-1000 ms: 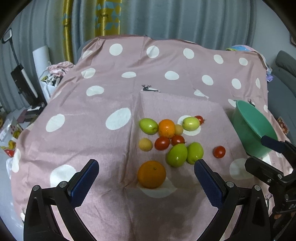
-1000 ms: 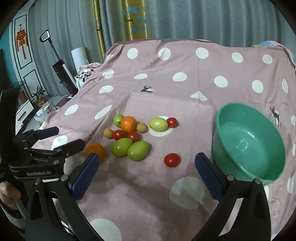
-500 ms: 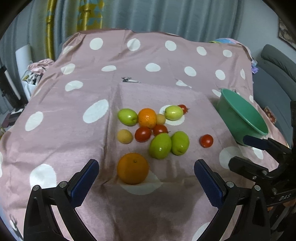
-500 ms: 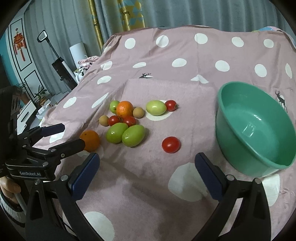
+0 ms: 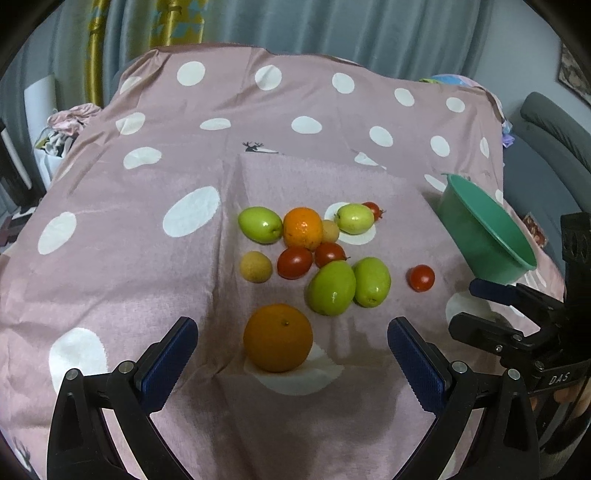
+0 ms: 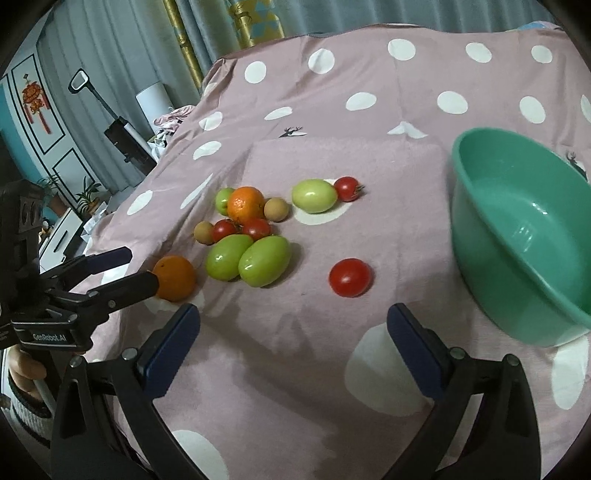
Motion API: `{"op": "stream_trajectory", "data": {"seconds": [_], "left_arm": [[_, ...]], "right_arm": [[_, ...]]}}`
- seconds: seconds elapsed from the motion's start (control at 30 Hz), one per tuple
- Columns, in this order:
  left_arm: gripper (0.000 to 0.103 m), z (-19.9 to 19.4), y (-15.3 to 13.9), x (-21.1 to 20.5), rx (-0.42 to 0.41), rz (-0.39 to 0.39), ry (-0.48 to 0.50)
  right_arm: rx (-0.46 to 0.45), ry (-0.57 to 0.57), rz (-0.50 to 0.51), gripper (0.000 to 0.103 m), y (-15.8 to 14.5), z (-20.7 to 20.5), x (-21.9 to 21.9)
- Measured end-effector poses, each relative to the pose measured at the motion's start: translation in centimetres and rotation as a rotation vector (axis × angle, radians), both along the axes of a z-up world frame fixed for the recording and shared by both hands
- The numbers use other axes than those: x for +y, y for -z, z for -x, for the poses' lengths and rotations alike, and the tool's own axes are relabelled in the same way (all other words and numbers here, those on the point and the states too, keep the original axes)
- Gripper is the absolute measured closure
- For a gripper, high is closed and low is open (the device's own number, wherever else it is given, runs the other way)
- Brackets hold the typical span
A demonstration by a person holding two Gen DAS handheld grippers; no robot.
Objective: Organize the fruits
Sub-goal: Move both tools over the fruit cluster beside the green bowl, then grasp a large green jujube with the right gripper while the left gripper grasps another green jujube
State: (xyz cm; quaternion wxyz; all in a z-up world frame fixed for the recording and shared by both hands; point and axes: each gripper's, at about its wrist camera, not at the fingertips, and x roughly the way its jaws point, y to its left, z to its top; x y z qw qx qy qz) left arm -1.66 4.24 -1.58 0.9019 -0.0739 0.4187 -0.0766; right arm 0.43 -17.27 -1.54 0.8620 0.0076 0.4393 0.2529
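Note:
Fruits lie on a pink polka-dot cloth (image 5: 147,258). A large orange (image 5: 277,338) sits nearest, just ahead of my open, empty left gripper (image 5: 291,354); it also shows in the right wrist view (image 6: 174,277). Behind it are two green fruits (image 5: 332,288), red tomatoes (image 5: 294,262), a second orange (image 5: 303,228) and small tan fruits (image 5: 255,266). A lone tomato (image 6: 350,277) lies just ahead of my open, empty right gripper (image 6: 293,336). An empty green bowl (image 6: 524,236) stands to the right.
Curtains (image 5: 332,26) hang behind the table. A grey sofa (image 5: 554,147) is at the right. At the left, beyond the cloth's edge, are a vacuum (image 6: 122,133) and clutter on the floor.
Both grippers have moved forward and lower toward the fruits. The large orange and the lone tomato now appear closer. Both grippers stay open.

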Motion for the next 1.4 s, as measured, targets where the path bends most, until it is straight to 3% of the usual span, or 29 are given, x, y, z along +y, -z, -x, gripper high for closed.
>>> {"op": "stream_trajectory", "data": {"seconds": [0.27, 0.4, 0.5, 1.0, 1.13, 1.2, 1.4], "left_arm": [[0.001, -0.7, 0.0, -0.3, 0.005, -0.009, 0.047], [0.001, -1.7, -0.4, -0.7, -0.001, 0.022, 0.106], [0.001, -2.3, -0.4, -0.8, 0.0, 0.021, 0.091], [0.003, -4.0, 0.4, 1.1, 0.029, 0.058, 0.049], [0.003, -4.1, 0.7, 1.2, 0.039, 0.065, 0.055], [0.003, -4.2, 0.8, 1.0, 0.044, 0.065, 0.06], [0.003, -4.6, 1.0, 0.2, 0.057, 0.041, 0.079]], "right_arm": [[0.017, -0.036, -0.032, 0.008, 0.3, -0.6, 0.9], [0.037, -0.077, -0.055, 0.02, 0.8, -1.1, 1.7], [0.054, -0.105, -0.032, 0.03, 1.3, -1.8, 2.8], [0.134, -0.098, -0.014, 0.044, 3.2, -5.2, 5.0], [0.123, -0.104, -0.006, 0.05, 3.3, -5.6, 5.3], [0.118, -0.114, 0.005, 0.058, 3.4, -5.8, 5.3], [0.088, -0.11, 0.032, 0.059, 3.2, -5.4, 4.4]]}}
